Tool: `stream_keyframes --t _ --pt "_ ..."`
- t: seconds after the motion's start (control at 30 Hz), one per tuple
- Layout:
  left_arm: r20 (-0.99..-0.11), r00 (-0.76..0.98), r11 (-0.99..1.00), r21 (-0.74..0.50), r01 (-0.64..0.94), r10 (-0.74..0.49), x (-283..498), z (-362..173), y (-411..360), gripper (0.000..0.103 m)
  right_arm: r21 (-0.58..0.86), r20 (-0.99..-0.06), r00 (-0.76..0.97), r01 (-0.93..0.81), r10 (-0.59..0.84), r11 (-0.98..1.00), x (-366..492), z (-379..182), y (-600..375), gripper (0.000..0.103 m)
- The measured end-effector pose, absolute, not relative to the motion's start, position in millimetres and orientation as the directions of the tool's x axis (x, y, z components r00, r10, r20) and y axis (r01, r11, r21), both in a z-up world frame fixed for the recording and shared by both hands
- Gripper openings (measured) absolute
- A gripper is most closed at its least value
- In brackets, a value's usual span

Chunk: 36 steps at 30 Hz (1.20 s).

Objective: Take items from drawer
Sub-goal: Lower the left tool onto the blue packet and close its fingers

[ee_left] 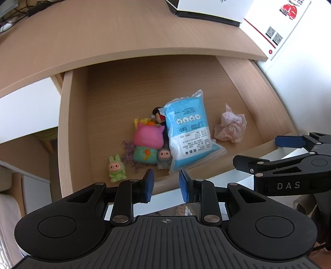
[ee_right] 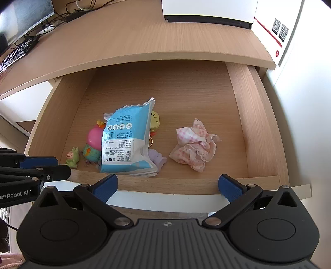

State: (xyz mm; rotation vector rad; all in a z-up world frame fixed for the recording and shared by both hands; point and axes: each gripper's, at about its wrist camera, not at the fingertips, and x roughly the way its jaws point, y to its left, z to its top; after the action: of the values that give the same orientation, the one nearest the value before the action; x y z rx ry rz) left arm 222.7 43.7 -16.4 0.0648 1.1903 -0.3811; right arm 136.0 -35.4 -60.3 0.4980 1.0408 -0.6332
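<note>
The open drawer (ee_right: 238, 99) holds a blue packet (ee_right: 124, 142) at centre, small toy figures (ee_left: 144, 142) at its 9 o'clock, and a crumpled pink cloth (ee_right: 195, 148) at 3 o'clock. Left gripper (ee_left: 166, 183): jaws narrowly parted, empty. Right gripper (ee_right: 167, 186): jaws wide apart, empty.

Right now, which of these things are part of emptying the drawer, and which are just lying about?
Part of the job: drawer, blue packet, pink cloth, green toy, pink toy.
Lying about: keyboard, white box.
</note>
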Motion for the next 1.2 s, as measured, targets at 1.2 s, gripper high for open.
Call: stream_keyframes --t 1.2 --pt "-0.945 0.192 0.952 -0.225 0.206 -0.264 297.0 -73.3 -42.3 0.047 0.045 -0.846 0.398 0.717 -0.355 0.696 111.8 -43.5 -57.5 0.103"
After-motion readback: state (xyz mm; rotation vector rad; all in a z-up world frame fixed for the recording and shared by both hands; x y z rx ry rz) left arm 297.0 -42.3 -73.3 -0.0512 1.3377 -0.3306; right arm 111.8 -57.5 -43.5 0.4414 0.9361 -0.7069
